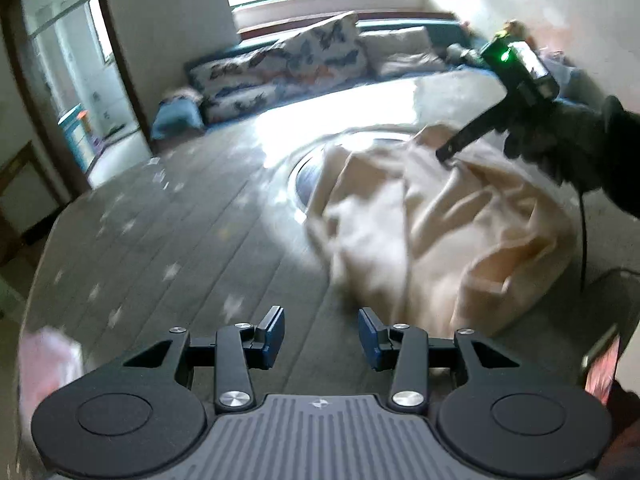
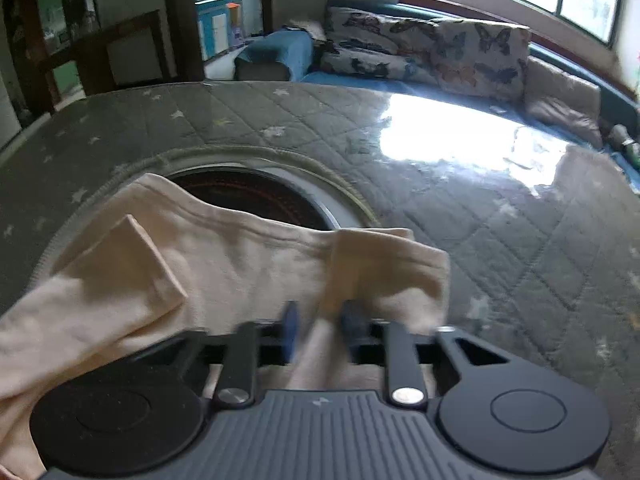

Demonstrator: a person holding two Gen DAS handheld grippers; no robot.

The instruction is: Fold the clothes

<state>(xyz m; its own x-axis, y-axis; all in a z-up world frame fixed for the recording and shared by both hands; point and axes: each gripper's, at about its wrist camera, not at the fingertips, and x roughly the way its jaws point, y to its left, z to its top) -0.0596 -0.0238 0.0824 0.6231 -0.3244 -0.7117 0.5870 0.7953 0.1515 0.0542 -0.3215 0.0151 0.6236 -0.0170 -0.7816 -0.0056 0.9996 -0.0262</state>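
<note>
Left wrist view shows the left gripper [image 1: 322, 332] part open with nothing between its pads, over the quilted table cover [image 1: 168, 232]. Right gripper [image 2: 318, 326], blurred, seems pinched on the cream garment [image 2: 224, 264] lying crumpled there.

Cream garment [image 2: 224, 264], grey star-quilted cover [image 2: 500, 216], butterfly-print cushions [image 2: 460, 52], blue-padded gripper [image 1: 322, 338]

The garment [image 2: 224, 264] lies on the quilted table cover [image 2: 500, 216], partly over its round opening [image 2: 256, 196].
</note>
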